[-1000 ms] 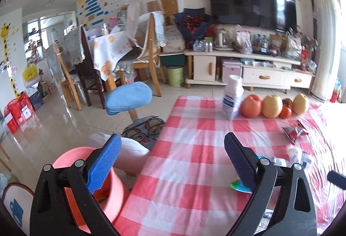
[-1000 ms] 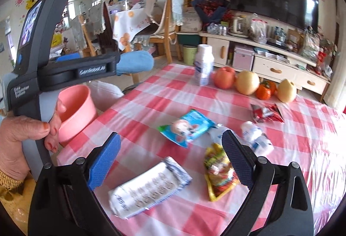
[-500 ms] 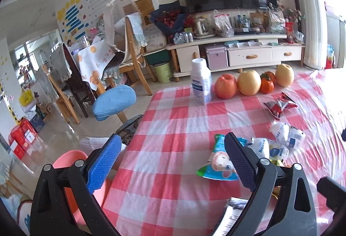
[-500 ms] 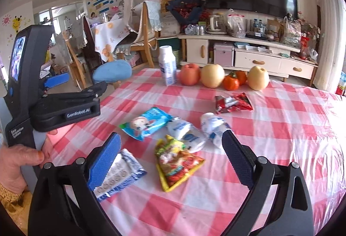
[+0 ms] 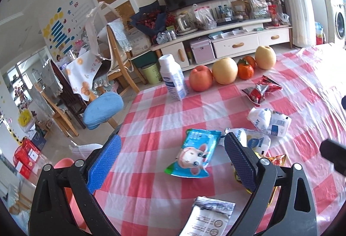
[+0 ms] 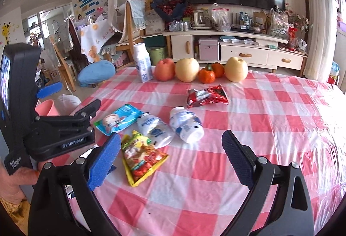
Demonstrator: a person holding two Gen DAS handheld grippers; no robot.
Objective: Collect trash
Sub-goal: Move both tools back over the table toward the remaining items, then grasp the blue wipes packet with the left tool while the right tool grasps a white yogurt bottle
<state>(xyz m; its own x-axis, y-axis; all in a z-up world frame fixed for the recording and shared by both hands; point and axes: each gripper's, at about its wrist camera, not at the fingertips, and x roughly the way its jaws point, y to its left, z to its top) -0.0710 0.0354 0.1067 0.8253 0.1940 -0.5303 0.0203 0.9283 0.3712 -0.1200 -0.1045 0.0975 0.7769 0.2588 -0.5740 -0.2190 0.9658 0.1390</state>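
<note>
Crinkly blue cartoon-printed snack wrapper (image 5: 195,152) lies flat on the red-checked tablecloth (image 5: 155,119).
Both the left gripper (image 5: 172,157) and right gripper (image 6: 170,155) gape empty; the wrapper is probably light and slippery, best pinched at an edge.

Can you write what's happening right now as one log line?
stage: approach | left gripper: open, above blue wrapper | right gripper: open, empty | trash on table: none collected

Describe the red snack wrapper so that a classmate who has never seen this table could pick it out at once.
Start at the row of fruit along the far edge of the checked tablecloth. Just in front of the oranges lies the red snack wrapper, crumpled and shiny. It lies apart from the other litter and is the only red-and-silver packet.
</note>
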